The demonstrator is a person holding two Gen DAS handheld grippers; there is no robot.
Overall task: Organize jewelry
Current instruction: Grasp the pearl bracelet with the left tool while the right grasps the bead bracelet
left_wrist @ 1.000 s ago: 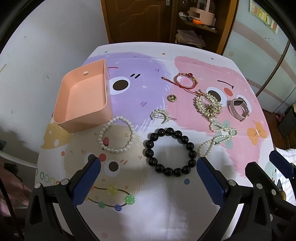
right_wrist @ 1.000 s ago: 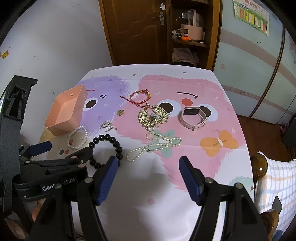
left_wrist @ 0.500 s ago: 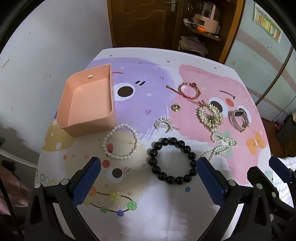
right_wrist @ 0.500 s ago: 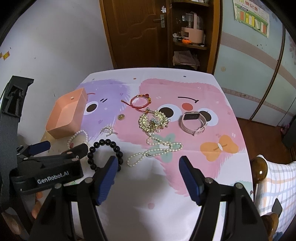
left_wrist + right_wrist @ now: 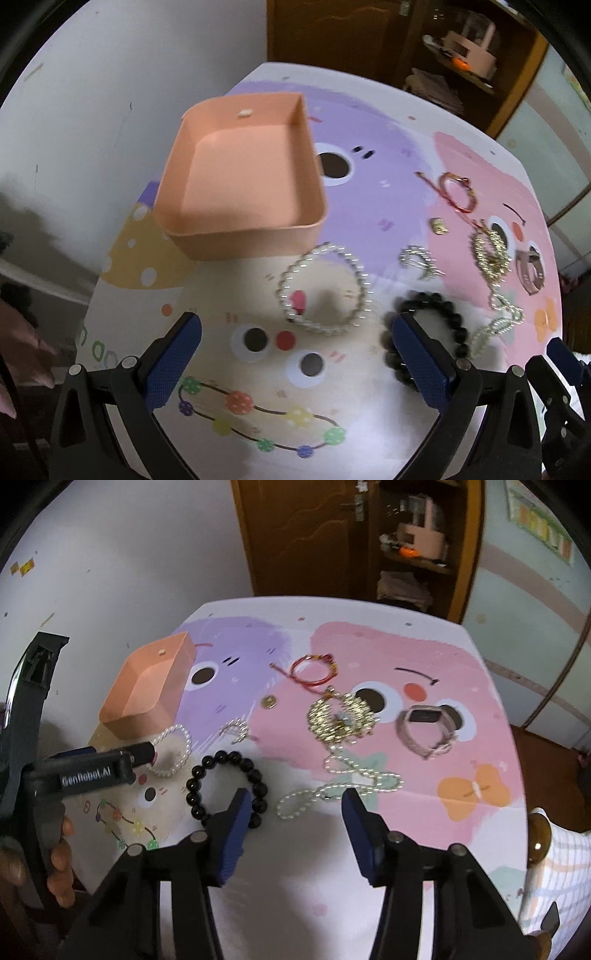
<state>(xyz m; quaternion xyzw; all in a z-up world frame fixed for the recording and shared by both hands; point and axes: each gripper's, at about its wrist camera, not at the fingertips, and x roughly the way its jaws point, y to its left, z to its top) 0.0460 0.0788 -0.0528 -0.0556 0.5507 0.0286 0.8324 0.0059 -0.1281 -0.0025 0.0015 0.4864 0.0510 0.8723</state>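
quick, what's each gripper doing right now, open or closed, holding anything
Left gripper: open, holding nothing, above the white pearl bracelet.
Right gripper: open, jaws have just been closing, nothing gripped; the pearl necklace lies beyond its tips.

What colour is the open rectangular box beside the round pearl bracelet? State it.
Peach-orange, plain; the open rectangular box shows best in the left wrist view.

pink tray (image 5: 243, 232) walls, bare cloth (image 5: 295, 904) nearside

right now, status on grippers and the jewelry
Left gripper open, empty, over pearl bracelet. Right gripper open, just narrowed, empty. Pink tray empty. Nothing blocking.
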